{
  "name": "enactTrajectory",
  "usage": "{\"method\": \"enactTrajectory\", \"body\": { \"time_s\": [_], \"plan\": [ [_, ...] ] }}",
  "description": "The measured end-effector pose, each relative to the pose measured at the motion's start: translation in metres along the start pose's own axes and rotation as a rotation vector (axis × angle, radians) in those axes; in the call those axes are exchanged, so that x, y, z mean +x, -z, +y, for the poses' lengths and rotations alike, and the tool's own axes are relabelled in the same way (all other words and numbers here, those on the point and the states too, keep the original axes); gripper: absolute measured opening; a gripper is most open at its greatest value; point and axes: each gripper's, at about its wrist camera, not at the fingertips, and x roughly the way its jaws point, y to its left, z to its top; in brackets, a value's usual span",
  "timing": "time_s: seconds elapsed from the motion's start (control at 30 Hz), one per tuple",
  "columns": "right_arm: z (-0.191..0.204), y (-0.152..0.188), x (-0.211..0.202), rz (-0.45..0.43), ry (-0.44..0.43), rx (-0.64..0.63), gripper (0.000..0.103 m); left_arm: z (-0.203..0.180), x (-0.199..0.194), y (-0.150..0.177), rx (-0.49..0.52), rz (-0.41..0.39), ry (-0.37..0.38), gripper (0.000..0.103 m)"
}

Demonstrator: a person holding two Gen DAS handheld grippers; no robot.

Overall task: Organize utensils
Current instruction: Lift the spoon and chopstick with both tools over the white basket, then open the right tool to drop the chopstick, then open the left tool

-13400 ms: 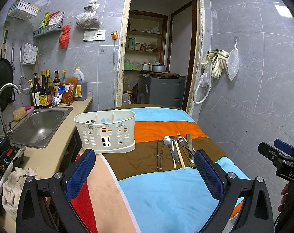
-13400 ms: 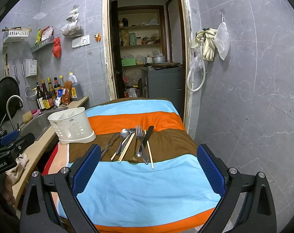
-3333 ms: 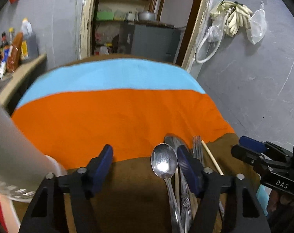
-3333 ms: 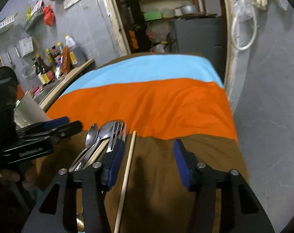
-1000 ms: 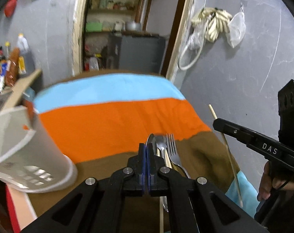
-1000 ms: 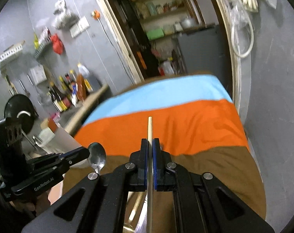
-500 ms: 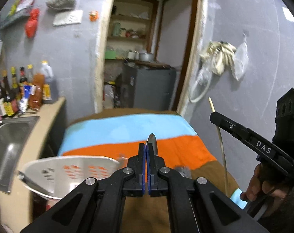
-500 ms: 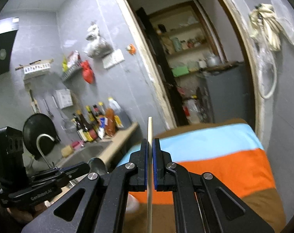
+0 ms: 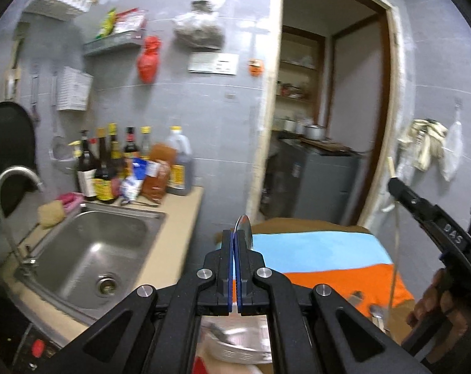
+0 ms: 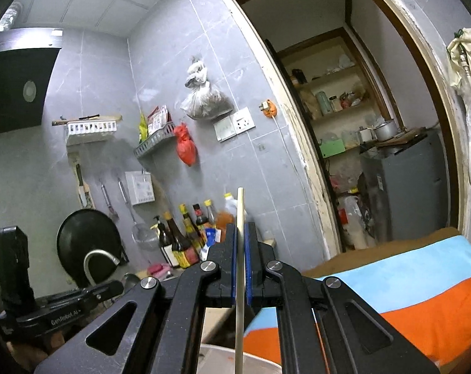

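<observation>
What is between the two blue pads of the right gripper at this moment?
A pale wooden chopstick stands upright between the pads of the right gripper, which are shut on it; the right wrist view shows this.

Steel sink (image 9: 89, 258) set in a beige surface (image 9: 176, 237), sauce bottles (image 9: 111, 168) against grey tiled wall, red bag (image 9: 148, 59) hanging, open doorway (image 9: 325, 118), striped cloth (image 9: 322, 261)

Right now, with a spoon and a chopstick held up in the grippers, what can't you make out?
- Spoon handle: left wrist view, hidden between the left gripper pads.
- Chopstick lower end: right wrist view, cut off by the bottom edge.
- Utensil holder compartments: both views, blurred and blocked by the gripper bodies.
- Utensils left on the striped cloth: left wrist view, blurred smudges.
</observation>
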Motion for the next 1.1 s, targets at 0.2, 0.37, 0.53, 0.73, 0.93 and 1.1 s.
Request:
{"method": "enactTrajectory", "body": {
  "time_s": [0.2, 0.37, 0.53, 0.73, 0.93, 1.1],
  "plan": [
    [0.001, 0.03, 0.021, -0.037, 0.07, 0.035, 0.004, 0.018, 0.024, 0.005, 0.022, -0.022, -0.061, 0.002],
    [-0.006, 0.047, 0.031, -0.057, 0.135, 0.021, 0.004, 0.012, 0.043, 0.018, 0.043, -0.02, -0.06, 0.002],
    [-0.005, 0.051, 0.038, -0.08, 0.175, -0.023, 0.004, -0.002, 0.053, 0.035, 0.092, -0.027, -0.079, 0.002],
    [-0.005, 0.056, 0.038, -0.074, 0.187, -0.034, 0.004, -0.01, 0.057, 0.045, 0.128, -0.023, -0.074, 0.002],
    [-0.002, 0.062, 0.033, 0.006, 0.153, -0.068, 0.005, -0.005, 0.06, 0.051, 0.086, 0.038, 0.001, 0.003],
    [-0.004, 0.061, 0.026, 0.062, 0.143, -0.075, 0.018, 0.003, 0.062, 0.054, -0.001, 0.107, 0.106, 0.004]
  ]
}}
